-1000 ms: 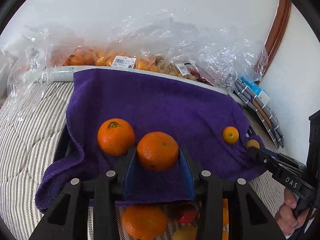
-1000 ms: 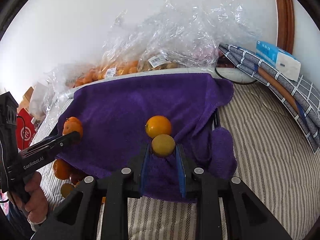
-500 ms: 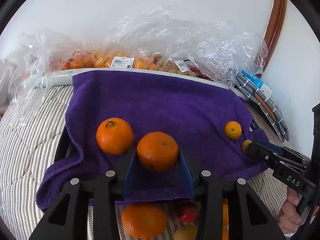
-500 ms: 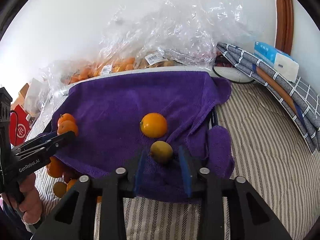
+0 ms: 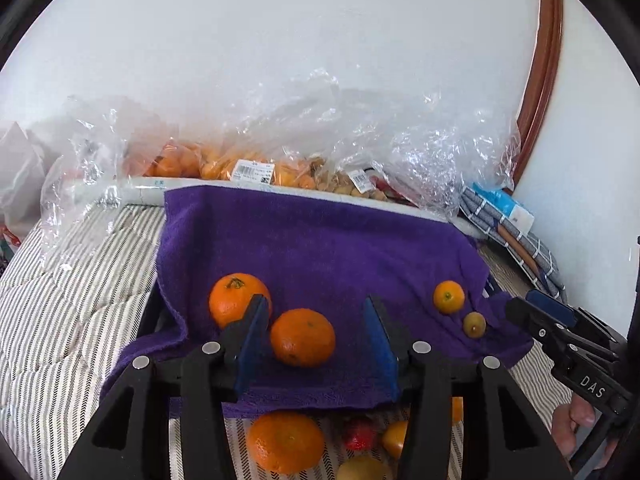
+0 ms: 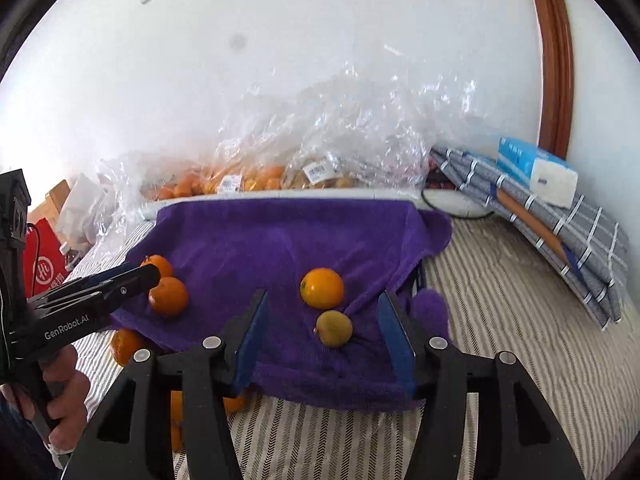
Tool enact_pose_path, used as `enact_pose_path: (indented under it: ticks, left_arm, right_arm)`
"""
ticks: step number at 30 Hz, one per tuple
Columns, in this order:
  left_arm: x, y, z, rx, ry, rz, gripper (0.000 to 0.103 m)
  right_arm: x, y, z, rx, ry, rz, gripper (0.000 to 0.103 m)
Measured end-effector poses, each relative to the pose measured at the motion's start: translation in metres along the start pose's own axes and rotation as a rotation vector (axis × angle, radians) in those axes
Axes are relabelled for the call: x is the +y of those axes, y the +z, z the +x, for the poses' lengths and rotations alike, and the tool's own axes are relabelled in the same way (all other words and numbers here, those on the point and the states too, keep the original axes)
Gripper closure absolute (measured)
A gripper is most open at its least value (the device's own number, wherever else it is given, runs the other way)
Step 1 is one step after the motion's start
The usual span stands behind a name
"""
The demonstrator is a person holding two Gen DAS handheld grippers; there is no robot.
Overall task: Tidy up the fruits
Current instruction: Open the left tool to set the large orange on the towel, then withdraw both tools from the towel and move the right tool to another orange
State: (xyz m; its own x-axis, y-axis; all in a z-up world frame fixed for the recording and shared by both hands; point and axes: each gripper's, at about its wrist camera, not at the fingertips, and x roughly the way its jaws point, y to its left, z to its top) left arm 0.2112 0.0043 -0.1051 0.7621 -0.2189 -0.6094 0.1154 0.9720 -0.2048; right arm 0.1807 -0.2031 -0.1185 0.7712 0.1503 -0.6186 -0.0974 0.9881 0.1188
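A purple towel (image 5: 320, 248) lies over a raised surface on the striped bed. In the left wrist view my left gripper (image 5: 316, 336) is open, with a large orange (image 5: 303, 337) resting on the towel between its fingers. A second large orange (image 5: 234, 298) sits just behind the left finger. A small orange (image 5: 449, 297) and a yellow-green fruit (image 5: 474, 324) lie at the towel's right. In the right wrist view my right gripper (image 6: 324, 340) is open, with the yellow-green fruit (image 6: 334, 328) on the towel between its fingers and the small orange (image 6: 322, 287) just behind.
Loose fruit (image 5: 285, 442) lies on the striped bed below the towel's front edge. Clear plastic bags of fruit (image 5: 256, 168) line the wall behind. A folded checked cloth (image 6: 560, 232) with a blue tissue pack (image 6: 536, 170) lies at the right.
Both grippers have opened and drawn back. The left let go of the large orange, the right let go of the yellow-green fruit; both fruits now rest on the towel.
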Motion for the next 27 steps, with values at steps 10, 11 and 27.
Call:
enact_pose_path:
  ticks: [10,11,27]
  left_arm:
    - [0.005,0.003,-0.016,-0.010,-0.102,-0.009,0.056]
    - [0.007,0.001,-0.016,0.003,-0.120,-0.011,0.056]
    - [0.075,-0.048,-0.073,0.060,-0.016,-0.115,0.057]
  right_arm:
    - [0.003,0.001,-0.046,-0.027,-0.050,0.058,0.048]
    - [0.002,0.001,-0.052,-0.024,-0.060,0.075,0.048]
    - [0.044,-0.037,-0.090,0.059,-0.054,0.036,0.060]
